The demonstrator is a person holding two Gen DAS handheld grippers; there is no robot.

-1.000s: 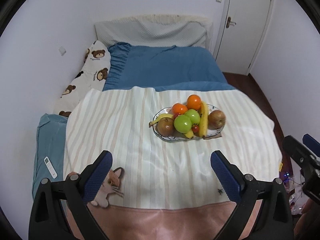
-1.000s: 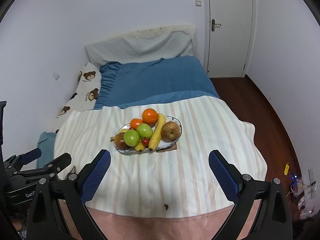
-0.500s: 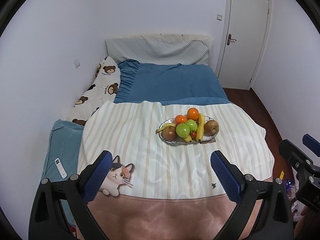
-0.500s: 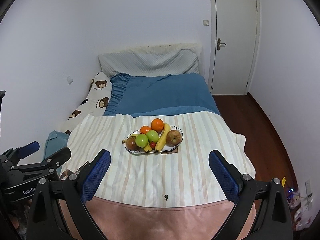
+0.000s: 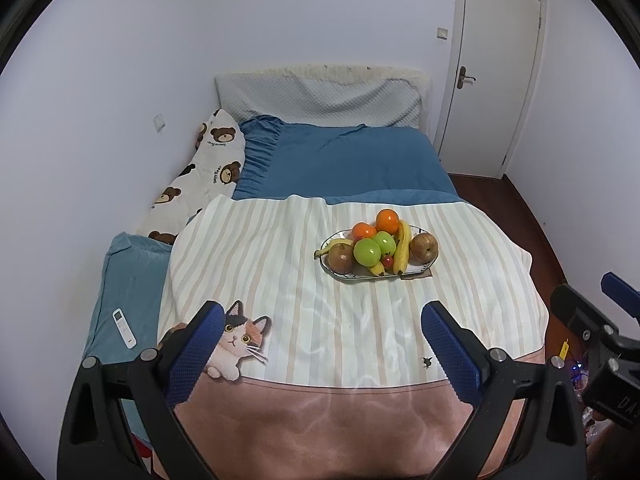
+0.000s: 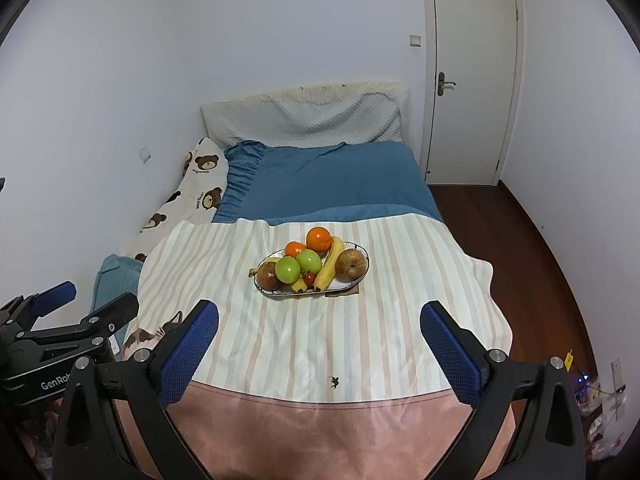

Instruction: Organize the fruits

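Observation:
An oval plate (image 5: 329,271) (image 6: 359,249) rests on the striped blanket in the middle of the bed. It carries two oranges (image 5: 387,220) (image 6: 318,238), two green apples (image 5: 367,251) (image 6: 287,269), a banana (image 5: 402,249) (image 6: 329,268), two brownish-red apples (image 5: 423,247) (image 6: 351,263) and a small red fruit (image 6: 309,278). My left gripper (image 5: 322,334) hangs open over the blanket's near part, well short of the plate. My right gripper (image 6: 319,334) is open too, equally far back, and holds nothing.
The striped blanket (image 5: 280,264) with a cat print (image 5: 236,340) covers a blue bed (image 5: 344,160). A bear-print pillow (image 5: 200,184) and a white remote (image 5: 124,328) lie at the left. A closed door (image 6: 468,80) and wooden floor (image 6: 532,248) are at the right.
Both grippers have pulled back and up from the bed, so the plate looks smaller and farther. Both stayed open. The fruits have not moved.

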